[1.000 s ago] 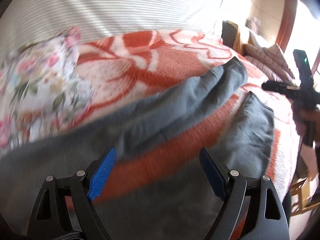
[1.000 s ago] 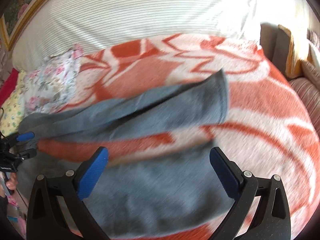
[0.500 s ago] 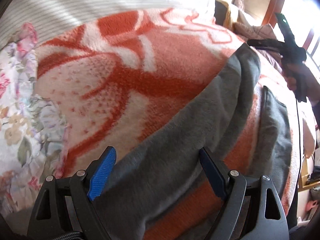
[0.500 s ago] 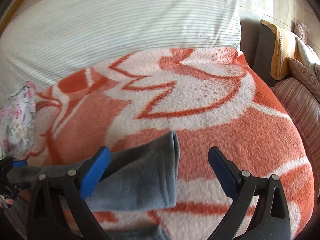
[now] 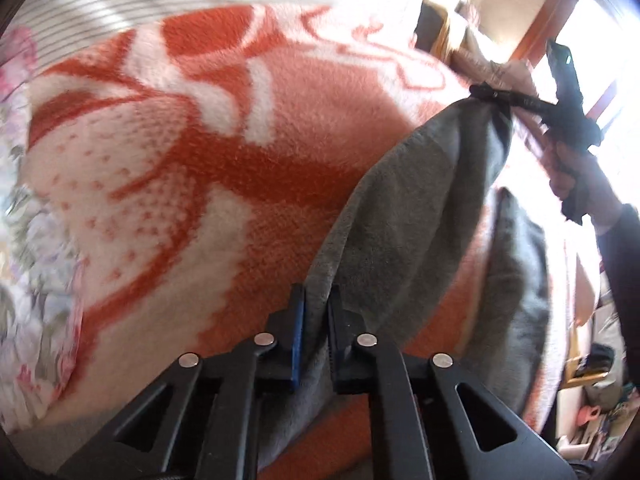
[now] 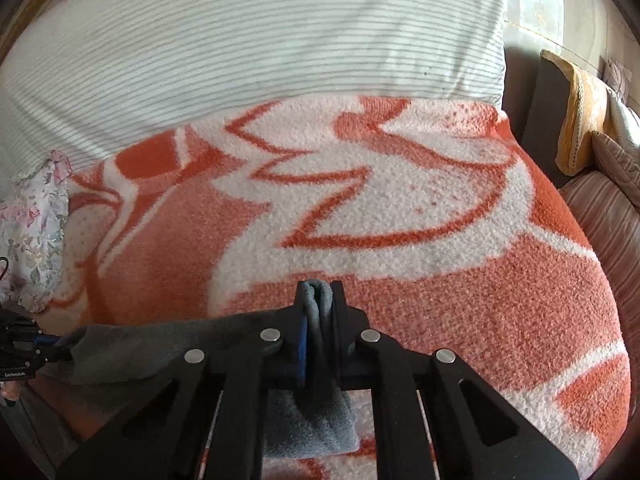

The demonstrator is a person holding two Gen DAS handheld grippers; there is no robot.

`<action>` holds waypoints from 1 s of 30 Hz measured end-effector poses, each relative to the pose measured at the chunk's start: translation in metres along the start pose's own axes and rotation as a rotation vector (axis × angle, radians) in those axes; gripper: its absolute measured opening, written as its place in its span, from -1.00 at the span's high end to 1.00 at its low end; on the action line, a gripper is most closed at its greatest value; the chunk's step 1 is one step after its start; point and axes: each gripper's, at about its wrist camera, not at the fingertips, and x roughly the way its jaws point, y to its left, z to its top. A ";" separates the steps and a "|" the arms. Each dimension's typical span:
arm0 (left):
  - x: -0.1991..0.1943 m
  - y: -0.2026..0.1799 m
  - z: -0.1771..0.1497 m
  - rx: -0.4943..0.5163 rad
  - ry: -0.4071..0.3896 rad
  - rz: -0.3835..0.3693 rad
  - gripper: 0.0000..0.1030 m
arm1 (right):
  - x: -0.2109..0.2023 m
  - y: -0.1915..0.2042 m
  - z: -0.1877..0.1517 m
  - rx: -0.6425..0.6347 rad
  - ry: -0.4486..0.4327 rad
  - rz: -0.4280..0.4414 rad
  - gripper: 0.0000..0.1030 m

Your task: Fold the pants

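Grey pants (image 5: 404, 216) lie on an orange and white blanket (image 5: 224, 168) on the bed. My left gripper (image 5: 316, 304) is shut on the edge of one pant leg near its upper end. My right gripper (image 6: 319, 300) is shut on the bunched cuff of that same leg of the pants (image 6: 160, 344). Seen from the left wrist, the right gripper (image 5: 490, 94) pinches the far tip of the leg, which runs taut between the two grippers. The other leg (image 5: 516, 280) lies flat to the right. From the right wrist, the left gripper (image 6: 44, 340) shows at the left edge.
A striped white sheet (image 6: 260, 40) covers the bed beyond the blanket. A floral cloth (image 6: 32, 232) lies at the left. Cushions (image 6: 580, 112) and a striped cover (image 6: 608, 232) are at the right. The person's hand and dark sleeve (image 5: 616, 240) hold the right gripper.
Both grippers went from wide open to shut on the near pant leg, the left at its upper edge, the right on its cuff. The leg now stretches between them.
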 end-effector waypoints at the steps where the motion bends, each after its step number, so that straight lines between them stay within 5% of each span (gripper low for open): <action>1: -0.009 -0.002 -0.005 -0.007 -0.017 -0.019 0.87 | -0.006 0.001 0.001 0.002 -0.016 0.010 0.80; 15: -0.086 -0.071 -0.109 -0.038 -0.098 -0.151 0.89 | -0.069 -0.017 -0.069 -0.001 -0.139 0.289 0.81; 22: -0.087 -0.105 -0.141 -0.045 -0.104 -0.139 0.89 | -0.079 -0.030 -0.106 -0.058 -0.130 0.331 0.81; 30: -0.066 -0.119 -0.160 -0.081 -0.093 -0.129 0.89 | -0.097 -0.016 -0.073 -0.142 -0.254 0.396 0.81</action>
